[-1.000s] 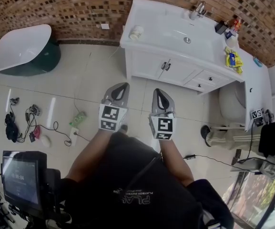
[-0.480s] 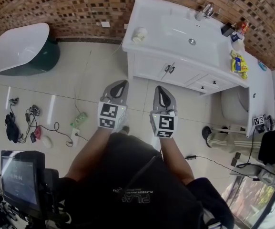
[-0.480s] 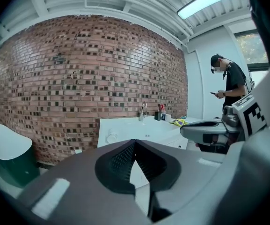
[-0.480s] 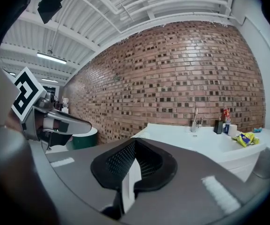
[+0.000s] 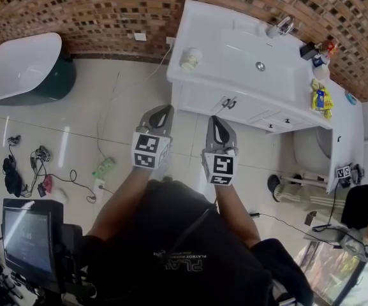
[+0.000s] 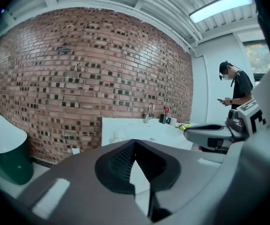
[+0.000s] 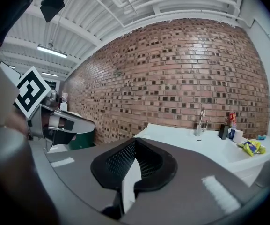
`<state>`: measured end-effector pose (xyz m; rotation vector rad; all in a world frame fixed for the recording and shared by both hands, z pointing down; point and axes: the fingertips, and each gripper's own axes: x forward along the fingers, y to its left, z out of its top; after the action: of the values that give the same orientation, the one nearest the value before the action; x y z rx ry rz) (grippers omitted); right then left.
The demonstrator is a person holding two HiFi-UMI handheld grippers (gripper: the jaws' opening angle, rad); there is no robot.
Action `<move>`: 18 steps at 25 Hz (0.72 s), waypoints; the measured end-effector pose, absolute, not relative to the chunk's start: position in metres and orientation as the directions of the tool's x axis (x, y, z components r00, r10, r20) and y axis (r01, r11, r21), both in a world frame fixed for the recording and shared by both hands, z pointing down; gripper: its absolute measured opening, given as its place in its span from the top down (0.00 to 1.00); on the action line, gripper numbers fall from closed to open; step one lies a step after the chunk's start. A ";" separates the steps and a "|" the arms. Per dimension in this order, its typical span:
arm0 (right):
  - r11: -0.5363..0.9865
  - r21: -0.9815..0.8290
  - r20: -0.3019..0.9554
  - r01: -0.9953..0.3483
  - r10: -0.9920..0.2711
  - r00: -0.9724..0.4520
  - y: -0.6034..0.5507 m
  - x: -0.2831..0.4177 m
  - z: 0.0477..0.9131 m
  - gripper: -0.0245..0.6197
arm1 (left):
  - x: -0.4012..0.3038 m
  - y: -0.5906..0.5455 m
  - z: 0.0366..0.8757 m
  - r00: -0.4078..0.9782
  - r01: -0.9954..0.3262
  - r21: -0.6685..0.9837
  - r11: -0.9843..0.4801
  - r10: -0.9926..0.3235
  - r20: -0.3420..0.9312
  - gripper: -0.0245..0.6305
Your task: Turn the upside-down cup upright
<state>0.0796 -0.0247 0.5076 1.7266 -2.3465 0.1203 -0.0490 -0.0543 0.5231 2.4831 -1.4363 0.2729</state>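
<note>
A pale cup (image 5: pixel 191 58) stands on the left end of the white vanity top (image 5: pixel 222 40); in the left gripper view the cup (image 6: pixel 118 136) is small and far off. Whether its mouth faces down I cannot tell. My left gripper (image 5: pixel 161 113) and right gripper (image 5: pixel 217 122) are held side by side over the tiled floor, short of the vanity's front, both pointing at it. Each is shut with its tips touching and nothing held, as the left gripper view (image 6: pixel 135 142) and the right gripper view (image 7: pixel 135 142) show.
A sink with a faucet (image 5: pixel 280 25), bottles (image 5: pixel 317 48) and a yellow packet (image 5: pixel 318 97) share the vanity top. A white and green bathtub (image 5: pixel 24 69) stands left, a toilet (image 5: pixel 311 146) right. Cables (image 5: pixel 43 167) lie on the floor. A person (image 6: pixel 235 86) stands far right.
Both grippers have moved forward together towards the vanity, which now sits closer and lower in the head view. Both stay shut.
</note>
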 end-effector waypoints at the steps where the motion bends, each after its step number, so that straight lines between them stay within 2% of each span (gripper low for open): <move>1: 0.302 0.072 0.232 -0.950 -0.932 -0.279 -0.030 0.079 0.508 0.94 | -0.050 -0.061 0.522 0.497 -0.867 0.128 -0.481 -0.819 0.287 0.96; 10: 0.252 0.076 0.236 -0.965 -0.945 -0.228 -0.071 0.077 0.504 0.94 | -0.058 -0.108 0.520 0.518 -0.852 0.087 -0.517 -0.806 0.286 0.96; 18: 0.264 0.093 0.228 -0.960 -0.944 -0.237 -0.091 0.057 0.502 0.94 | -0.060 -0.136 0.516 0.550 -0.831 0.081 -0.551 -0.791 0.267 0.96</move>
<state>0.0568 -0.0908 0.5015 1.7709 -2.2973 0.0966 -0.0605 -0.1363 0.5164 2.5872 -1.3710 0.2956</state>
